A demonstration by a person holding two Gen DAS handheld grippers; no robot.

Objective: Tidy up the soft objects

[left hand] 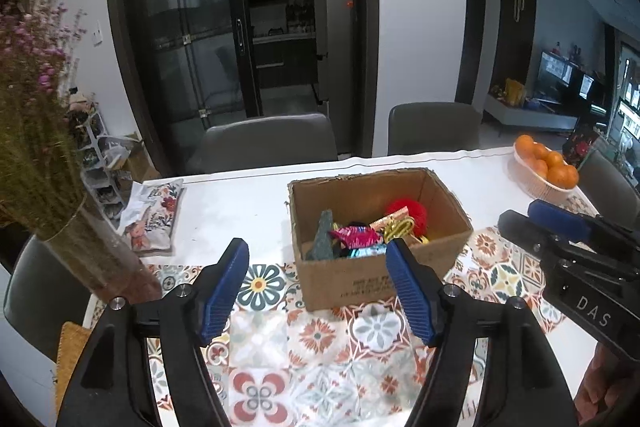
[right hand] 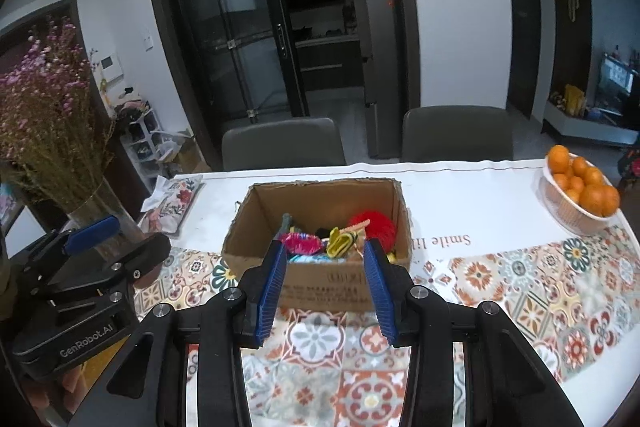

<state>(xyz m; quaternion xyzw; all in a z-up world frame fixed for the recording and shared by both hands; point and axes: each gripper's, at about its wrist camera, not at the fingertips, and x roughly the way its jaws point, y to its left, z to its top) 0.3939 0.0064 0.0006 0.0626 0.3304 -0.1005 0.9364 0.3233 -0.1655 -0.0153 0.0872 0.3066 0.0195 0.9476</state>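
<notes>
Where a patterned tile-print cloth (right hand: 520, 279) covers the near part of a white worktop (left hand: 240, 203), an open cardboard box (right hand: 320, 287) stands upright, its flaps gone and its top edges ragged. Inside it lies a loose heap of soft objects: a fluffy red pompom (right hand: 374, 223) against the right wall, a crumpled pink and magenta fabric piece (right hand: 300, 241) near the front, a yellow knotted item (right hand: 340, 241) in the middle, and a grey-green felt-like piece (left hand: 324, 235) leaning at the left. They touch and overlap one another, and what lies underneath cannot be made out.

The left gripper (left hand: 318, 255) hovers short of the box with its blue ribbed jaws spread wide and nothing between them. The right gripper (right hand: 325, 251) also hangs just before the box front, its jaws parted more narrowly and likewise empty. No earlier view shows whether either has moved.

To the left of the box, a floral fabric pouch (left hand: 154, 219) lies flat on the white surface, beside a glass vase of dried pink flowers (left hand: 36, 107). At the far right corner sits a white bowl of oranges (right hand: 580, 195). Two grey chairs (left hand: 264, 143) stand behind the worktop.
</notes>
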